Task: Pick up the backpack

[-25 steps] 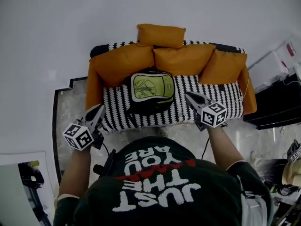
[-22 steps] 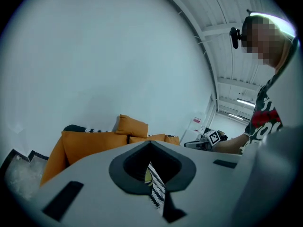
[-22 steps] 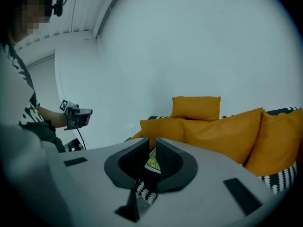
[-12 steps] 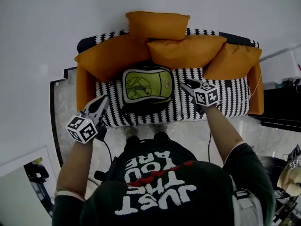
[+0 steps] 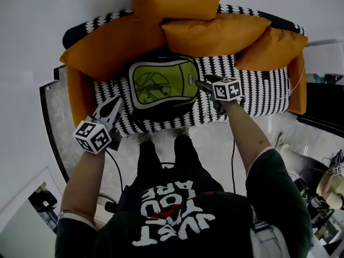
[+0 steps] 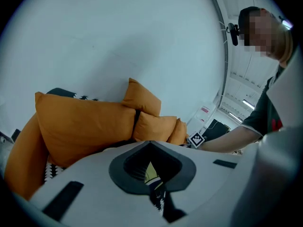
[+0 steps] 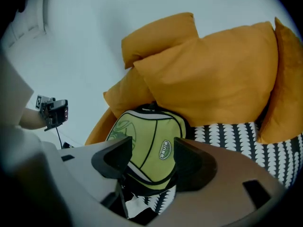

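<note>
Head view: the backpack [image 5: 158,85] lies on the sofa [image 5: 252,90] against the cushions [image 5: 215,34], between my left gripper [image 5: 113,107] and right gripper [image 5: 203,83]. Left gripper view: fingers together, empty. Right gripper view: fingers just opened wide, nothing gripped yet; I judge the bulging fabric could slip out.

The head view looks steeply down from above the person [image 5: 177,214] onto the black-and-white patterned sofa [image 5: 258,90], both tools in frame. The left tool [image 5: 114,105] camera sits low by the sofa's left end, facing across the orange fabric cushions [image 6: 85,122] and up the pale wall [image 6: 118,41]. The right tool [image 5: 203,84] camera, sighting between jaws that have just been opening, faces the green-and-black backpack [image 7: 149,145] closely from the opposite side. All three share the cushions.
</note>
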{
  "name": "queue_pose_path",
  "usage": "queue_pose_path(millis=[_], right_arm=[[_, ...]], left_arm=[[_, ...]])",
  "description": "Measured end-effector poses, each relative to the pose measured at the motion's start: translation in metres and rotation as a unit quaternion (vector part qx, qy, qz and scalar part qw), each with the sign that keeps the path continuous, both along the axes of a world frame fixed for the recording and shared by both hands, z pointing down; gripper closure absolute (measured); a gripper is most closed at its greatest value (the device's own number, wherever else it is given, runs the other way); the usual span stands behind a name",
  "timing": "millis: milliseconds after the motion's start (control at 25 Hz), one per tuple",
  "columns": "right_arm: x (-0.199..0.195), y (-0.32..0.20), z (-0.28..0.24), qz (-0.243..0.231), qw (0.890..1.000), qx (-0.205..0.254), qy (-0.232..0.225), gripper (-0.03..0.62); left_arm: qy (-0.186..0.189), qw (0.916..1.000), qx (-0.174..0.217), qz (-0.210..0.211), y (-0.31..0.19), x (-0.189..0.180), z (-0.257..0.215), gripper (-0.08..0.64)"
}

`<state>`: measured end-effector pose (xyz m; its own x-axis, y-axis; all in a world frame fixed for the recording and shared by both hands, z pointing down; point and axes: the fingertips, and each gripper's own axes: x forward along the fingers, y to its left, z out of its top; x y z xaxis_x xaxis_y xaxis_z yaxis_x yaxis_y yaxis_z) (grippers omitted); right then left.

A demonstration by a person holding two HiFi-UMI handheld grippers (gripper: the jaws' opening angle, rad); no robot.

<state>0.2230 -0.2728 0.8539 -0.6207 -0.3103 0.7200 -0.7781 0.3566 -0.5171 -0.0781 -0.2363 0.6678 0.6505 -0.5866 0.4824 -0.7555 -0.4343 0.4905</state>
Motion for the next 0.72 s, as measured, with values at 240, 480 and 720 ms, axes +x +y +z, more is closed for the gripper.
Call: queue_pose_path(millis=[240,480,720], right_arm=[[-0.010,-0.016,0.058,0.015,0.999,-0.029,-0.010,0.316],[-0.013,-0.033,0.088,0.031,0.999,-0.023,0.014,0.299],[-0.025,-0.031,0.114,0.006,0.999,-0.050,0.012,0.299]], left_arm=[[0.006,0.9996,-0.027,0.000,0.010,0.002,0.032,0.551],[0.005,0.9994,-0.032,-0.008,0.009,-0.005,0.050,0.551],[0.012,0.9993,-0.030,-0.017,0.002,-0.007,0.053,0.551]])
